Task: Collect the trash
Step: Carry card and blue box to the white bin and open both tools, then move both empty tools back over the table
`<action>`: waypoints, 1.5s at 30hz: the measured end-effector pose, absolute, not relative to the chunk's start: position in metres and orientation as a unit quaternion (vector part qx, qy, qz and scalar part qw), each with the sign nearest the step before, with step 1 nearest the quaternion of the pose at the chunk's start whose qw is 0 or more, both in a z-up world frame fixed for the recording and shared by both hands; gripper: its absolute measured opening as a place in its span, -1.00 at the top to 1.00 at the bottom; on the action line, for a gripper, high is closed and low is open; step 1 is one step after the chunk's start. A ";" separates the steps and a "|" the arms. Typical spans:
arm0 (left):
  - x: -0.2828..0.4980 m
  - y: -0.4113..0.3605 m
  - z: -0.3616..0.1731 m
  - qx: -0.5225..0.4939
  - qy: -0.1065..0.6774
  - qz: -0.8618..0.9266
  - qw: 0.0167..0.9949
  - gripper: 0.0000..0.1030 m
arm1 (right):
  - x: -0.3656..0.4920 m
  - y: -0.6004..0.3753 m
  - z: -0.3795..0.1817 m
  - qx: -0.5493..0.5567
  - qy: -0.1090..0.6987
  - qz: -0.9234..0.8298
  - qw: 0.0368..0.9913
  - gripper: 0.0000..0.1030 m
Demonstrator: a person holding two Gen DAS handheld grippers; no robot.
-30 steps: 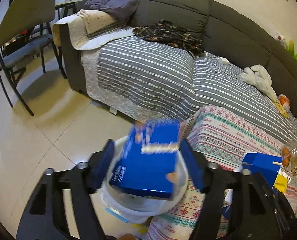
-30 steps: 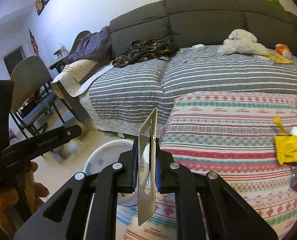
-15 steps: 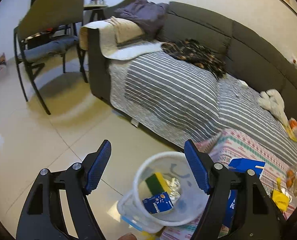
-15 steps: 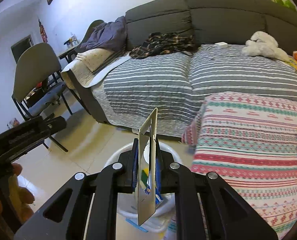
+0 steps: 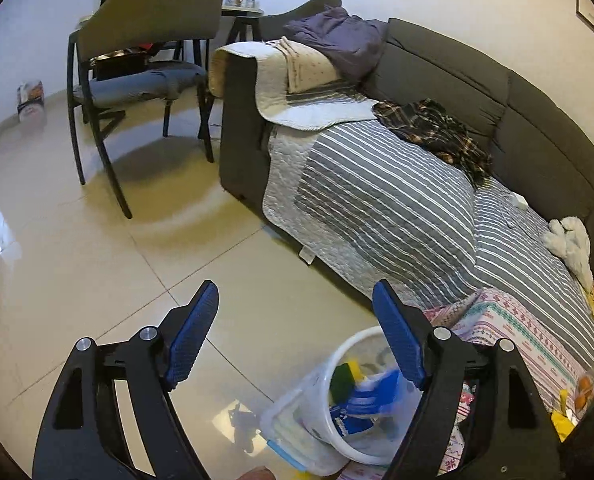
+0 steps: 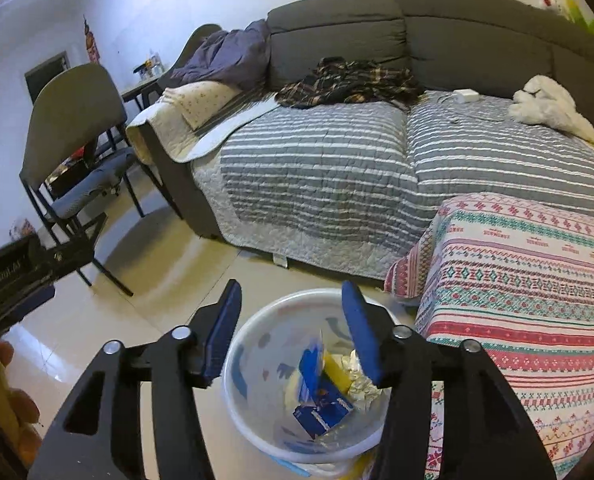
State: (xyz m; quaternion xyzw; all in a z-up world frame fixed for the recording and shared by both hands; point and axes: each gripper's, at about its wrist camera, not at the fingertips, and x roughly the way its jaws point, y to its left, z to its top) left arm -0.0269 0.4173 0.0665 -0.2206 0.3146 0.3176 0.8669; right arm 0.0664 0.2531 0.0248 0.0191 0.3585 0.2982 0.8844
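Glossy beige floor tiles (image 5: 77,248) carry a white trash bin (image 6: 265,432) that stands just beside the corner of a counter draped in a patterned red, teal and white cloth (image 6: 529,280); inside the bin lie a blue carton (image 6: 323,412), a yellow and green sponge (image 5: 343,376) and a wad of crumpled foil (image 6: 359,380), with a thin blue-and-silver piece (image 6: 311,364) standing upright among them; the right gripper (image 6: 293,332) hangs directly above the bin's mouth, its blue-padded fingers (image 6: 361,336) spread wide and holding nothing; the left gripper (image 5: 297,340) sits off to the bin's side, over bare floor, its fingers (image 5: 193,336) also wide apart and empty, the bin showing low beside its right finger; under the bin a clear plastic container with a blue clasp (image 5: 285,440) pokes out; on the cloth's far end are a yellow wrapper (image 5: 561,424) and a clear bag with orange pieces (image 5: 585,392); behind stretches a dark grey sofa (image 6: 457,40) covered by a grey striped quilt (image 6: 317,176), with a plaid shirt (image 6: 349,80), a purple garment (image 6: 225,60) and a white plush toy (image 6: 549,104) on it; a grey chair (image 5: 149,52) stands to the sofa's side.
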 end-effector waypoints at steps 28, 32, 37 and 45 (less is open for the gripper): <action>-0.004 0.338 0.056 -0.140 0.339 0.303 0.880 -0.81 | 0.087 0.167 0.032 0.043 0.351 0.167 0.920 -0.74; 0.004 0.316 0.054 -0.123 0.344 0.288 0.885 -0.81 | 0.087 0.142 0.034 0.044 0.341 0.150 0.927 -0.74; 0.014 0.284 0.053 -0.104 0.345 0.269 0.893 -0.81 | 0.089 0.110 0.035 0.045 0.337 0.129 0.932 -0.74; 0.030 0.236 0.049 -0.080 0.350 0.240 0.902 -0.81 | 0.096 0.055 0.028 0.052 0.340 0.094 0.934 -0.74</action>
